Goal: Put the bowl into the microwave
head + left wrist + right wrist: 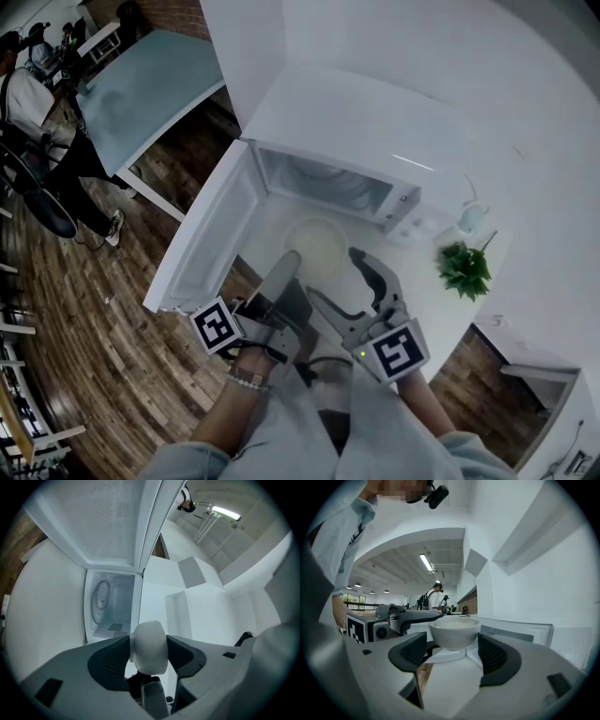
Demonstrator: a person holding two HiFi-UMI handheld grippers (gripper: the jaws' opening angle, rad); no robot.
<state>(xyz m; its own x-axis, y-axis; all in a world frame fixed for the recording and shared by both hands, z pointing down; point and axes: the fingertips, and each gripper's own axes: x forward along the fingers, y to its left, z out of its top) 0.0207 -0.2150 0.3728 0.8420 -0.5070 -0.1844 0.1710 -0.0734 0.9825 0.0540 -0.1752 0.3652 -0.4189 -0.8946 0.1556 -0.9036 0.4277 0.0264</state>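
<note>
Head view: L gripper (291,266) clamps bowl (315,244), R gripper (336,277) apart; microwave (361,122) open, plant (464,269) beside.

We see the bowl (319,246) part hidden behind the left claw (287,270). The microwave (356,122) cavity ahead of the claw sits mostly hidden under its top. Far beyond that claw, people (432,595) are too small to tell.

**White bowl at the open microwave**

Small white bowl (314,246), upright, rim pinched in left claw (148,645), just before the cavity mouth. White microwave (366,122) at the desk's (424,274) left end, door (211,239) swung wide left, turntable (101,601) bare.
</note>
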